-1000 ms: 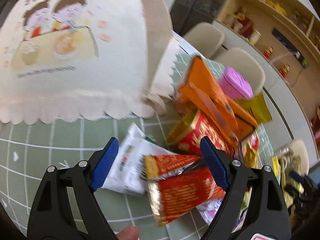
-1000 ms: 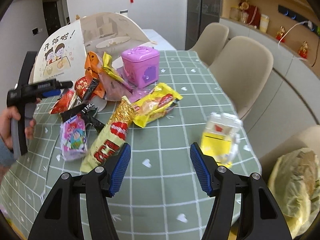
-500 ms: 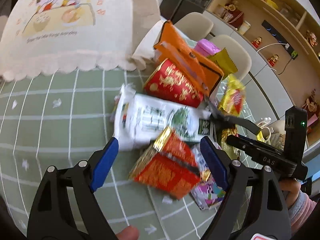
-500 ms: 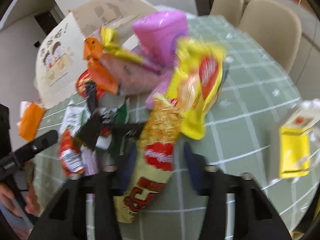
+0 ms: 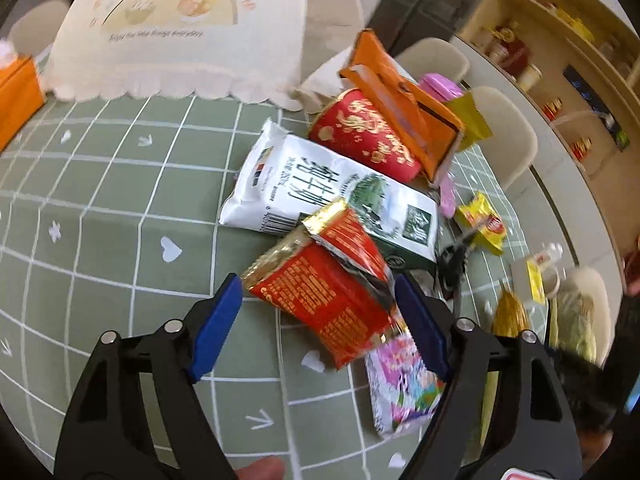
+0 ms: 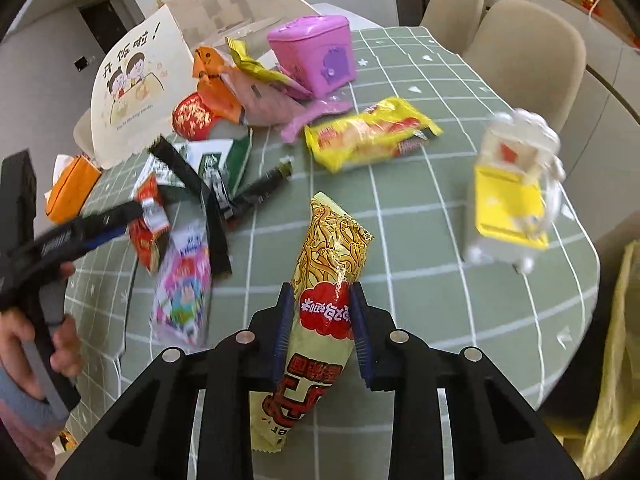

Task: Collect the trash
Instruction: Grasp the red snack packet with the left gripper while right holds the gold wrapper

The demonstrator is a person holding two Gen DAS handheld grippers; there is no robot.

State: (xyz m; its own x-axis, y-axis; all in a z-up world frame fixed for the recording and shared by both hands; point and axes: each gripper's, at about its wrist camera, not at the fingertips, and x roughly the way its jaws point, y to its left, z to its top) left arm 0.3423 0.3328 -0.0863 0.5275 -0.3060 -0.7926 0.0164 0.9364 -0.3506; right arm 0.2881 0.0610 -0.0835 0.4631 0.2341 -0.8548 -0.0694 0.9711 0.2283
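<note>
On the green checked tablecloth (image 6: 420,220) lies a heap of snack wrappers. My right gripper (image 6: 320,296) is still closing, its blue pads pressing both sides of a long yellow noodle snack packet (image 6: 332,248) that sticks out ahead of it. My left gripper (image 5: 316,286) hangs over a red foil packet (image 5: 328,292). Its jaws are closing, wide apart, with the packet lying between them and the pads clear of it. A hand holds the left gripper (image 6: 104,228) at the left of the right wrist view.
Around the red packet lie a white-and-green packet (image 5: 320,196), a red paper cup (image 5: 360,140), an orange box (image 5: 400,100) and a pink packet (image 5: 404,384). Farther off are a yellow packet (image 6: 368,132), a pink toy box (image 6: 316,52), a yellow-white holder (image 6: 512,200), a food cover (image 5: 192,28) and chairs (image 6: 524,52).
My right gripper went from wide open to clamped on the noodle packet. The left gripper slid across the table until the red packet lay between its jaws, which narrowed slightly.
</note>
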